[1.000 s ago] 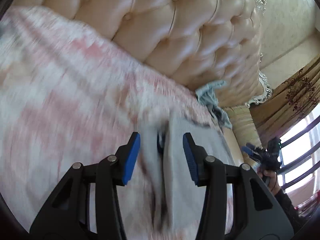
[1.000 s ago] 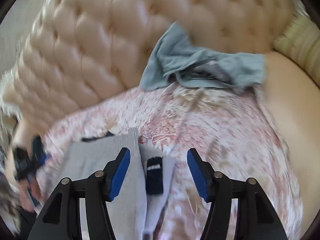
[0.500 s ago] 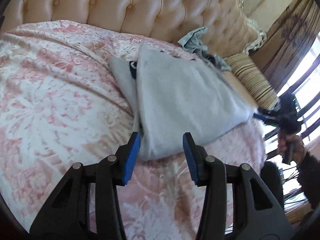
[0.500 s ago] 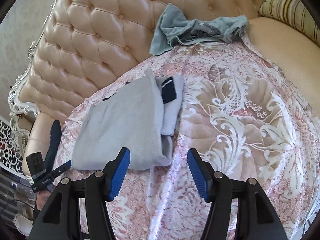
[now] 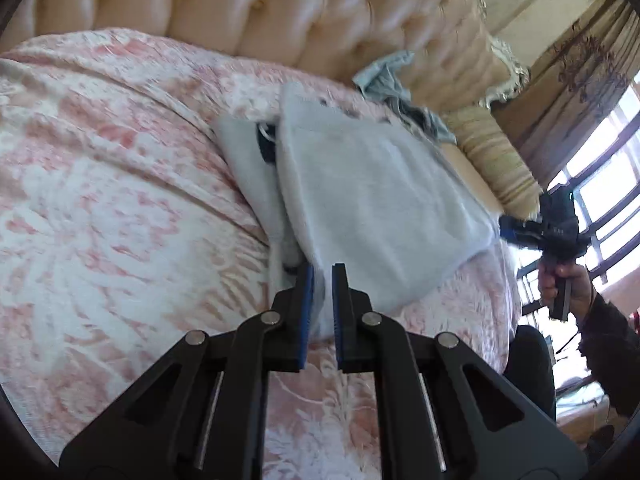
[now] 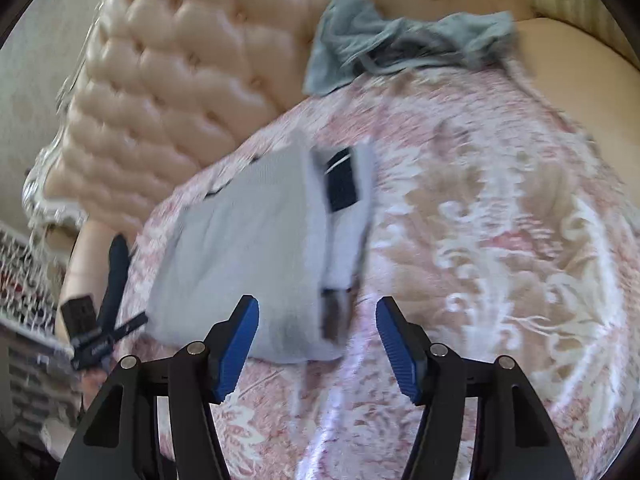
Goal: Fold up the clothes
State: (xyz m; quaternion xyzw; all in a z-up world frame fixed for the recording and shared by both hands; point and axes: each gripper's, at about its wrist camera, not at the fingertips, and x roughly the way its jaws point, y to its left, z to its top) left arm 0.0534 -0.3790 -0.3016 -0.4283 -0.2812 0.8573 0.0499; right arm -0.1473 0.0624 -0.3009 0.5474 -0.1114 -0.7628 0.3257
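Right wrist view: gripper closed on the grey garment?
No, the right gripper is wide open, its blue fingers either side of the grey garment's near edge.

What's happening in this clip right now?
A person is folding a light grey garment on a pink patterned bedspread. The left hand-held gripper is pinched on the garment's near corner, while the right hand-held gripper hangs open over its edge. A crumpled blue-grey cloth lies against the tufted headboard.

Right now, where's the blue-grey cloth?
The blue-grey cloth lies crumpled at the foot of the tufted headboard, beyond the grey garment; it shows upper centre in the right view and upper right in the left view.
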